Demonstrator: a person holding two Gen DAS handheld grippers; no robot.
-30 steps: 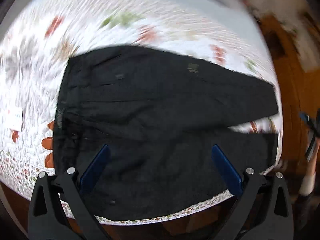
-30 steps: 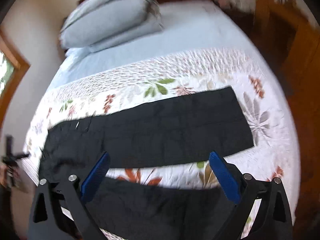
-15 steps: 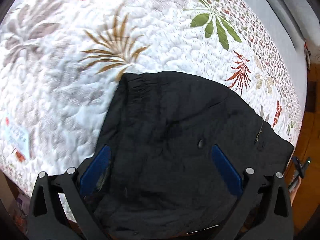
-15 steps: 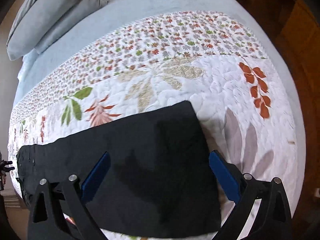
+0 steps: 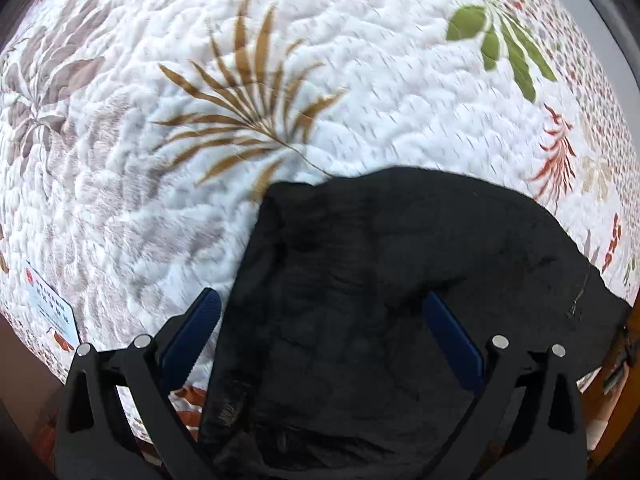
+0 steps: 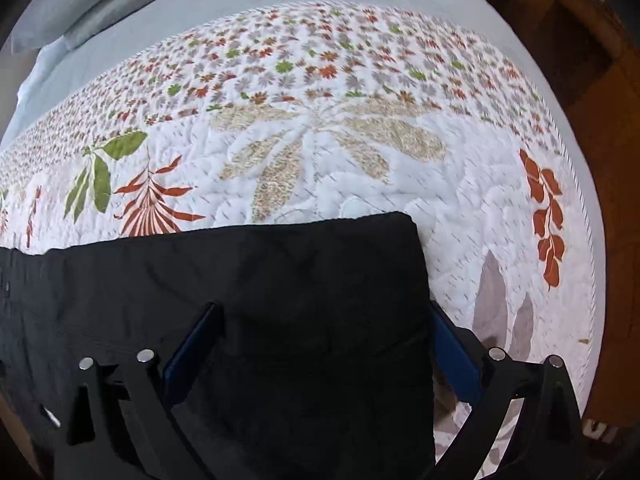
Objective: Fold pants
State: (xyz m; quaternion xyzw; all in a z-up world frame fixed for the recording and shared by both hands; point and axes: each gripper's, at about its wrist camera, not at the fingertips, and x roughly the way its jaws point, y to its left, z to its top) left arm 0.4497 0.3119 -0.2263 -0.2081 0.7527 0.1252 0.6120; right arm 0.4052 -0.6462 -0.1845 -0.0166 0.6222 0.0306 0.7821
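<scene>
Black pants lie spread on a white floral quilt. In the left wrist view the waist end of the pants (image 5: 380,288) fills the lower middle, its far corner rumpled. My left gripper (image 5: 320,320) is open, low over the waist, its blue pads straddling the cloth near that corner. In the right wrist view the far leg's hem end (image 6: 280,300) lies flat. My right gripper (image 6: 324,336) is open, its pads spanning the hem's width close above the cloth. Neither gripper holds anything.
The quilt (image 5: 280,60) covers the bed. A white label (image 5: 50,312) is sewn at its left edge. Grey pillows (image 6: 80,4) and pale sheet lie at the far end. Wooden floor (image 6: 600,120) runs along the right of the bed.
Both grippers have come down and closer to the pants: the left toward the waist's far corner, the right toward the hem end of the far leg. Both stay open.
</scene>
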